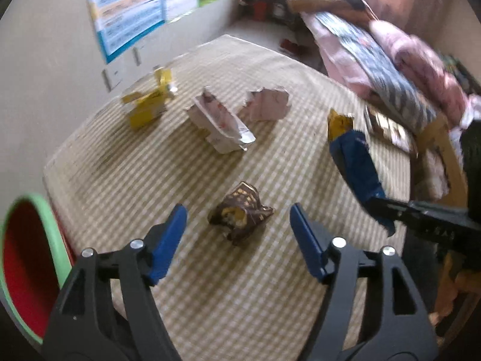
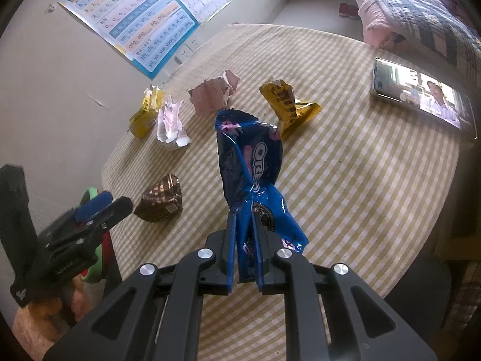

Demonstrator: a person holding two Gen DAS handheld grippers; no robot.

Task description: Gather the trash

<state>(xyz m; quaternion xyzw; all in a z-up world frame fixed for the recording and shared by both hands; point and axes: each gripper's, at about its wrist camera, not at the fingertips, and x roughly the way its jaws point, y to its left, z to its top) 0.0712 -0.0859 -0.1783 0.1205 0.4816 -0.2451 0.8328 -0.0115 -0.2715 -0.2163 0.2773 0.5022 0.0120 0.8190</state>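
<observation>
My right gripper is shut on a blue Oreo wrapper and holds it above the checked table; it shows in the left wrist view too. My left gripper is open, its fingers either side of a crumpled brown wrapper, which also shows in the right wrist view. On the table lie a yellow wrapper, a white wrapper, a pink torn wrapper and a gold wrapper.
A red bin with a green rim stands below the table's left edge. A phone lies at the table's right side. A bed with quilts is behind the table. Posters hang on the wall.
</observation>
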